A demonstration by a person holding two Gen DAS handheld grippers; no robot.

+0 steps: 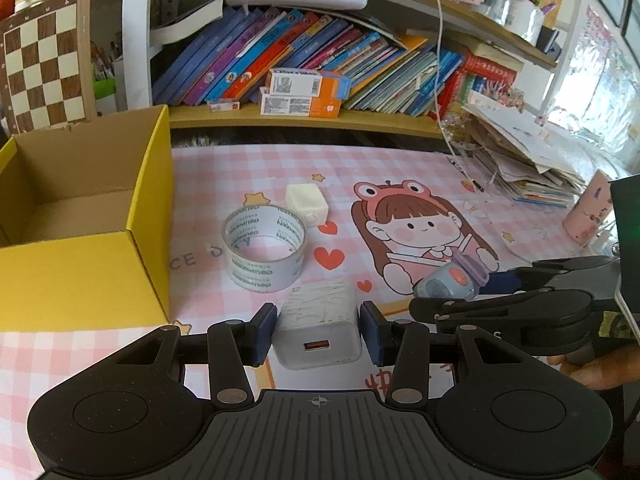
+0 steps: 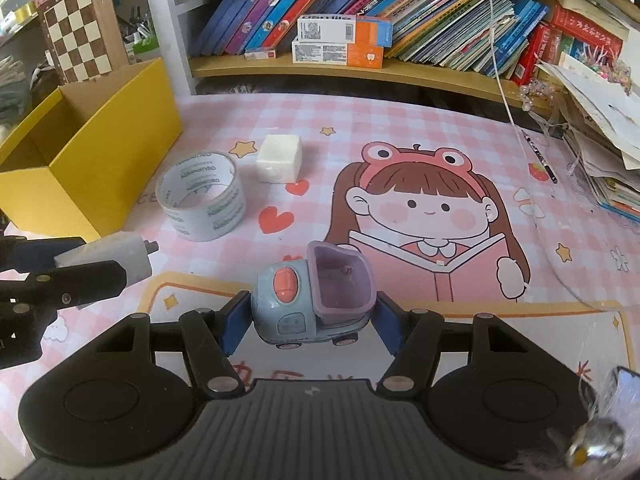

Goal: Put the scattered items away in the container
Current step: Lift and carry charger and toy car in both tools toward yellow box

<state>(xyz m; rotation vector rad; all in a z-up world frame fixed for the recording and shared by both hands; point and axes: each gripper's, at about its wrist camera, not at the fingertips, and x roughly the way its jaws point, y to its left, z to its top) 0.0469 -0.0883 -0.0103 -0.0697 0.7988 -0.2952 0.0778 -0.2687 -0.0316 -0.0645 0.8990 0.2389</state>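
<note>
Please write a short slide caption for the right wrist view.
Right tongs grip a toy truck above the pink mat, yellow box ahead left.

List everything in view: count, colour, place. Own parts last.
box: one, yellow, open, left on the mat
tape: one roll, clear, beside the box
cube: one, white, behind the tape
charger: one, white, between the left tool's pads
toy truck: one, grey and purple, between the right tool's pads
mat: one, pink check, cartoon girl print
books: many, mixed colours, shelf behind
chessboard: one, brown and white, far left
left tool: one, black, blue pads
right tool: one, black, blue pads
</note>
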